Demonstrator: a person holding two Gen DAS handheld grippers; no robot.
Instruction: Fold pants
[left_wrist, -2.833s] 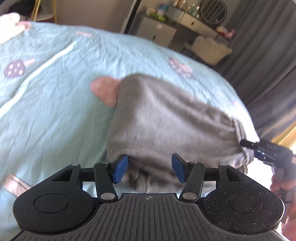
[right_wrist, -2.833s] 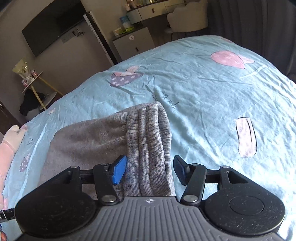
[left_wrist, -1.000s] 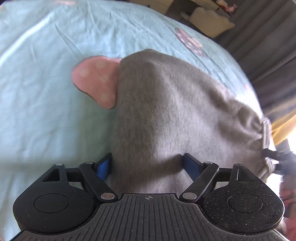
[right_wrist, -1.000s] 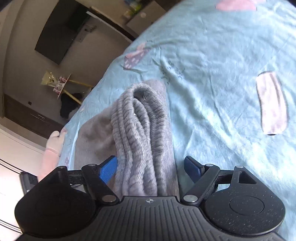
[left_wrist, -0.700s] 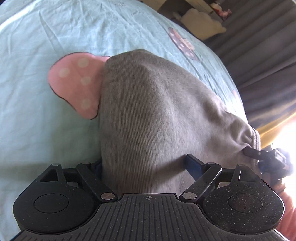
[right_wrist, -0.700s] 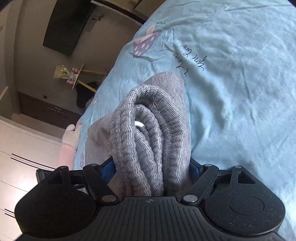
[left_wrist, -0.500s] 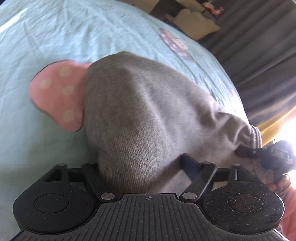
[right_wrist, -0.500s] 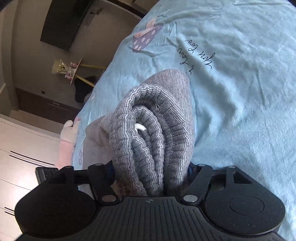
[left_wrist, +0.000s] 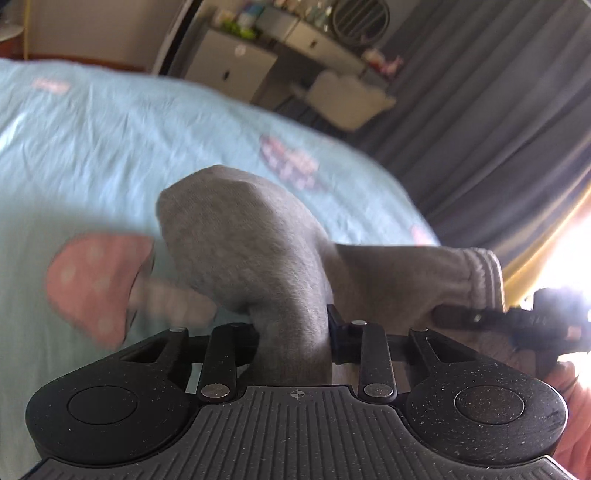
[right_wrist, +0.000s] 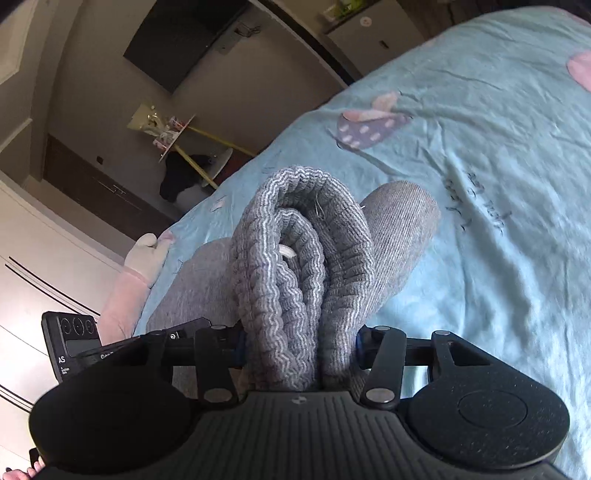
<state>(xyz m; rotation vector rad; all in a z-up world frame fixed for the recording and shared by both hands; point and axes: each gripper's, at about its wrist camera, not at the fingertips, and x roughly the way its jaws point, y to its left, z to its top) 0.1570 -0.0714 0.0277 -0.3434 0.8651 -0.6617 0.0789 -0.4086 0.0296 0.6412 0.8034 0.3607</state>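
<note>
Left tongs (left_wrist: 291, 341) and right tongs (right_wrist: 299, 345), just closed, clamp bunched grey knit pants (left_wrist: 258, 236) above pale-blue bedsheet (left_wrist: 92, 147).

A bedroom in a home — a bed (left_wrist: 110, 147) spread with a pale blue cover printed with pink and purple mushrooms fills both views. Past its far edge stand white drawer cabinets (left_wrist: 229, 66), a cluttered dressing counter (left_wrist: 317, 33) with a round mirror (left_wrist: 360, 16) and a pale chair (left_wrist: 347, 99), grey curtains (left_wrist: 498, 129) — and a dark screen (right_wrist: 181, 40) on the wall.
</note>
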